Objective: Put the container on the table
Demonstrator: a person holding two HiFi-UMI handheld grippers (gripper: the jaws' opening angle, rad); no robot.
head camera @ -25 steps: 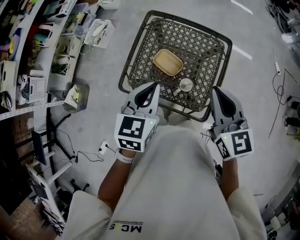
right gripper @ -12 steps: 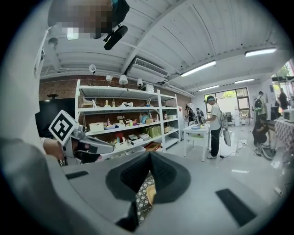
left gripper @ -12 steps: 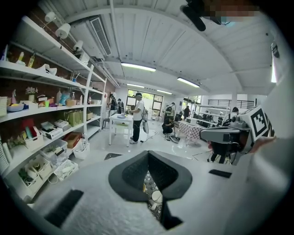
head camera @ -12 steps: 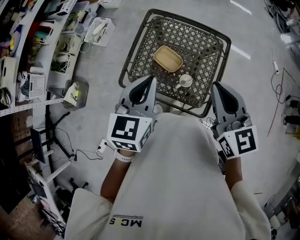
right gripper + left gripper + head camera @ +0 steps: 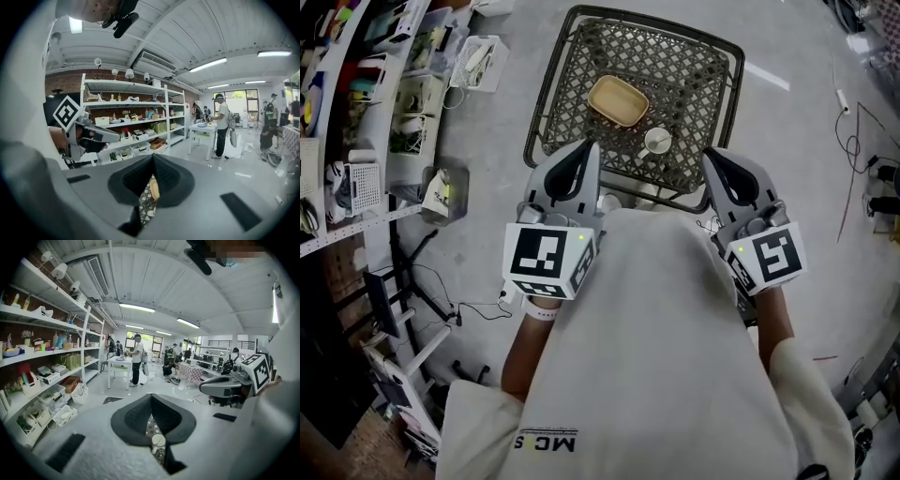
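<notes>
A shallow tan container [image 5: 618, 101] rests on the dark lattice-top table [image 5: 546, 103], with a small white cup [image 5: 656, 142] just nearer to me on the mesh. My left gripper [image 5: 589, 148] is shut and empty, hovering over the table's near left edge. The right gripper [image 5: 712, 157] is also shut and empty, by the near right corner. Through the slit below the left jaws I see the cup [image 5: 158, 440] on the mesh. A strip of the tan container [image 5: 154, 190] shows the same way in the right gripper view. Neither gripper touches the container.
Shelves with bins and small items [image 5: 366, 103] line the left side. A grey tray [image 5: 450, 192] and cables [image 5: 478, 305] lie on the concrete floor. More cables [image 5: 862, 169] run at the right. People stand by a white table [image 5: 119, 363] far off.
Both grippers stay shut and held over the table's near edge. They have shifted slightly left and up in the head view, as has the table, while the container and cup stay put on the mesh.
</notes>
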